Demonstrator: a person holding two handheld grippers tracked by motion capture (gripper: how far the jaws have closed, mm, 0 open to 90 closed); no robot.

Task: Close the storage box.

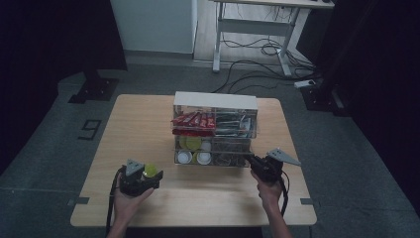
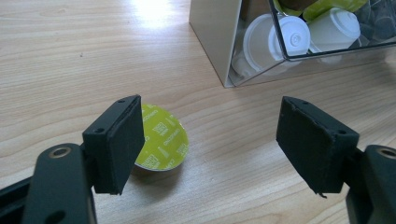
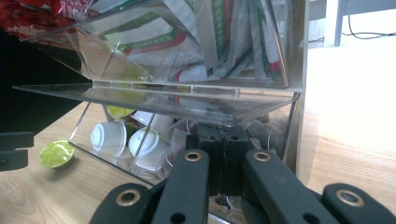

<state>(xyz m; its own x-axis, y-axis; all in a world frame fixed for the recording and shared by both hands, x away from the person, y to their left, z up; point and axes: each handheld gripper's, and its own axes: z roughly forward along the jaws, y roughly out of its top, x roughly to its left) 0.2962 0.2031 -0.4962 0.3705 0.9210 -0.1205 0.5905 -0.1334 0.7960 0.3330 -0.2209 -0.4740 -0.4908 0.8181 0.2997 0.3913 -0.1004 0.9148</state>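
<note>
Pale wood-grain tabletop (image 1: 148, 124) is carrying a clear acrylic tiered organiser (image 1: 216, 130) at twelve o'clock from where I am working, stocked with red snack bars, paper sachets and white capsules.

I am keeping my left gripper (image 2: 210, 140) spread wide over a round lime-green foil-lidded coffee capsule (image 2: 161, 138), which is lying on the bare wood at about seven o'clock from the organiser's front corner. The capsule is sitting against the inside of the left-hand pad, well off the gap's centre. Closing like this, I am risking one pad shoving it sideways so it skids or tips rather than being pinched squarely.

My right gripper (image 3: 225, 140) is clenched at the lower acrylic tray (image 3: 187, 93), its jaws drawn together; I cannot tell what, if anything, is between the pads. A tea-bag string is dangling near them. Pulling hard here, I am risking dragging the whole organiser forward or snagging that string and spilling the white plastic capsules (image 3: 126, 139).
</note>
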